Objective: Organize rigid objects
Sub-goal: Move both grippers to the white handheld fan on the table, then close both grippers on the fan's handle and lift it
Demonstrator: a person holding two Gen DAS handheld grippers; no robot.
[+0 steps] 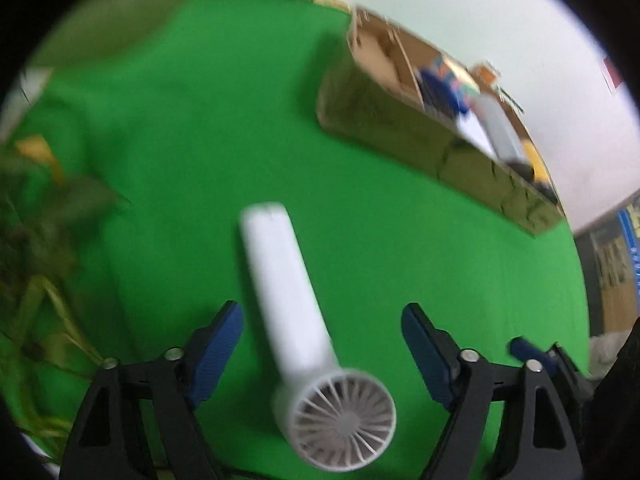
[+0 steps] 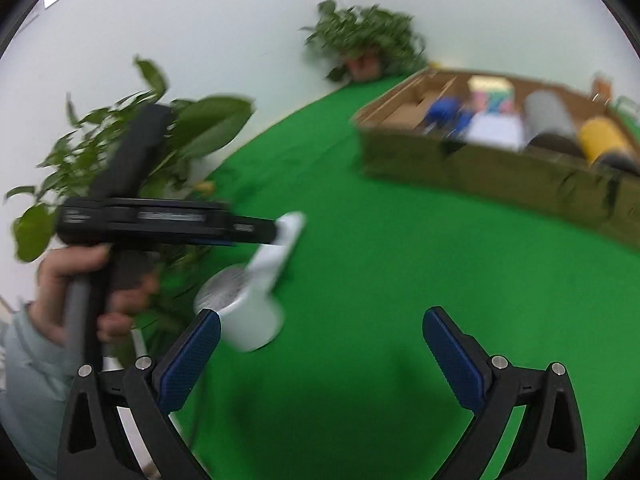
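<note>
A white handheld fan (image 1: 304,344) lies on the green cloth, its round grille head near me and its handle pointing away. My left gripper (image 1: 322,316) is open with the fan between its blue pads, not touching them. In the right wrist view the fan (image 2: 252,296) lies at left, with the left gripper (image 2: 256,230) seen from the side over its handle. My right gripper (image 2: 322,320) is open and empty over bare cloth, its left finger close to the fan's head. A cardboard box (image 1: 436,136) with sorted items stands beyond; it also shows in the right wrist view (image 2: 500,168).
The box holds a grey cylinder (image 2: 550,124), a yellow cylinder (image 2: 604,140), blue items (image 2: 444,114) and a white pad (image 2: 496,128). Leafy plants (image 2: 160,136) stand at the table's left edge, and a potted plant (image 2: 364,44) in the far corner.
</note>
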